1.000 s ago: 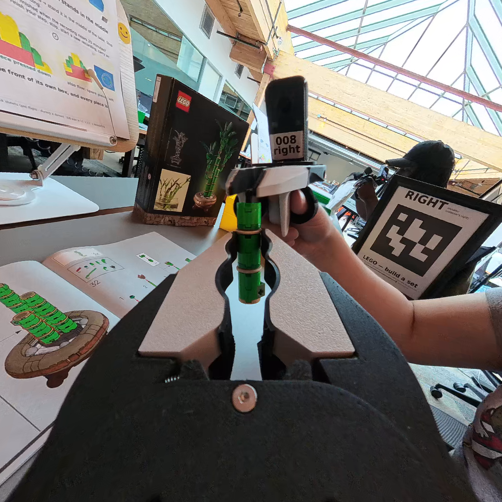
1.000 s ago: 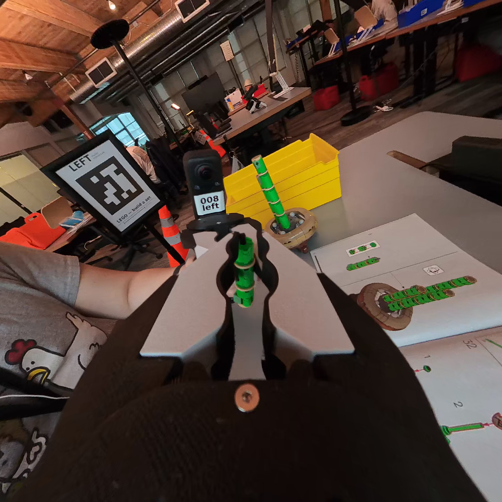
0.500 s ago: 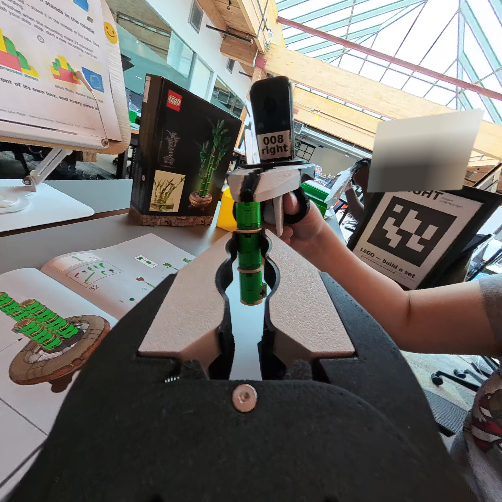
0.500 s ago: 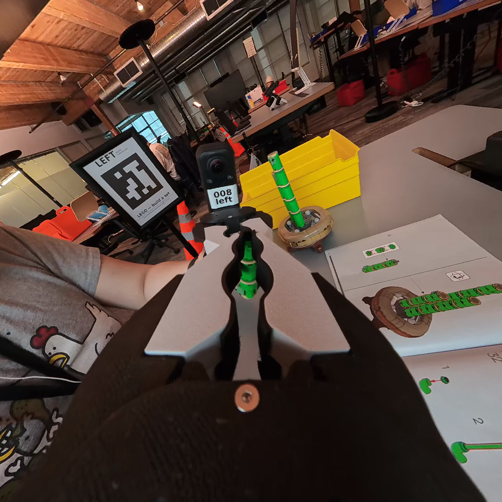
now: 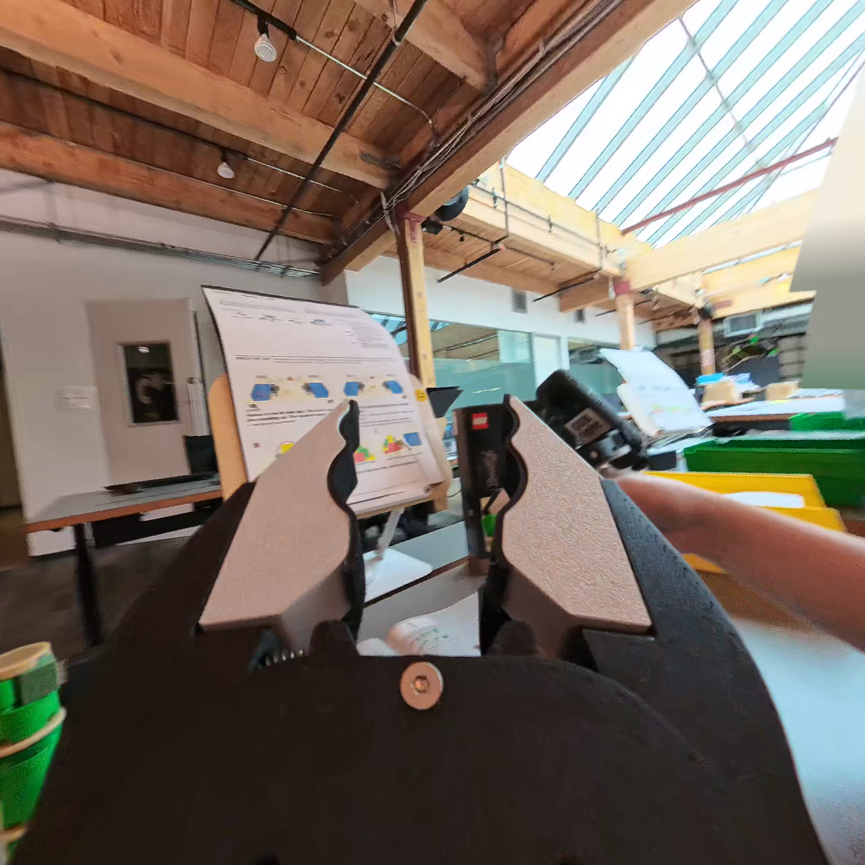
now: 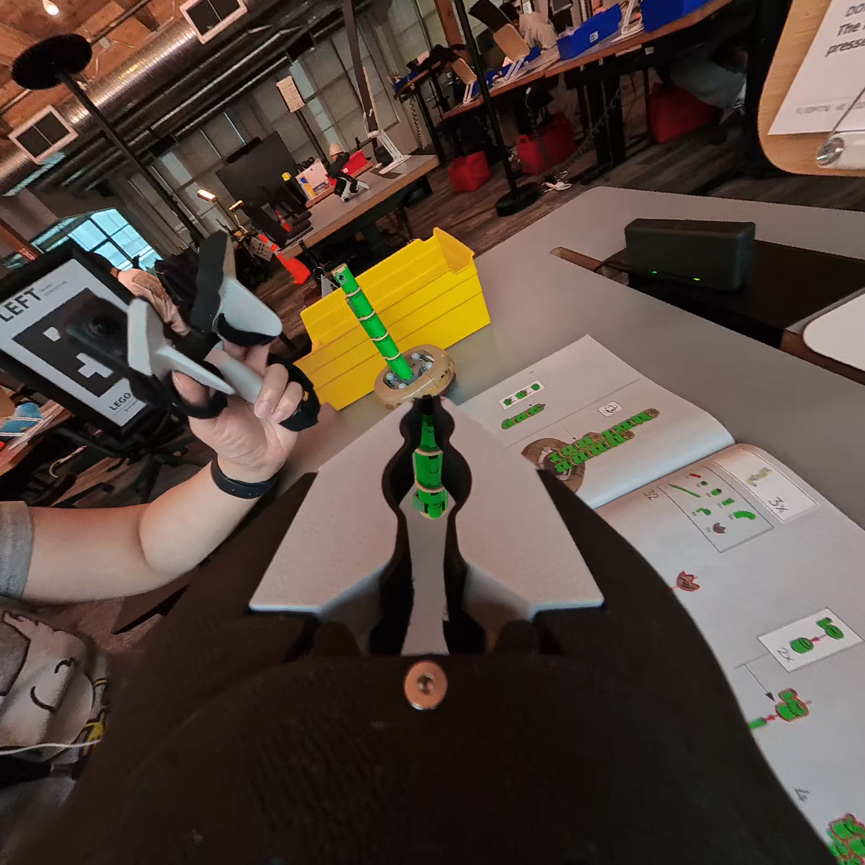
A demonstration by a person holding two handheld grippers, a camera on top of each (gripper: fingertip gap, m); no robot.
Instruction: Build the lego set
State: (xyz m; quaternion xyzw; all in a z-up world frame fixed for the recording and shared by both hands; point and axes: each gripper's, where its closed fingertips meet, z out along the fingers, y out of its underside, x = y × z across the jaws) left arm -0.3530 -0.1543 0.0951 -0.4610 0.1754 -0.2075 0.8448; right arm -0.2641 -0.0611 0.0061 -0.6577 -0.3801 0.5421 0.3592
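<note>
A grey table carries an open instruction booklet, a stack of yellow bins and a tan round base – a green stalk stands tilted in it

Glossy plastic stalk, matt paper booklet

Timber ceiling — skylight

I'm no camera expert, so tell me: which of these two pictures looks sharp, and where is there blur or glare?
Left wrist view: the skylight glares white, and the forearm and far tool smear with motion blur. Right wrist view: evenly lit and sharper, the green stalk crisp, straight table edges bowed by the wide lens.
</note>
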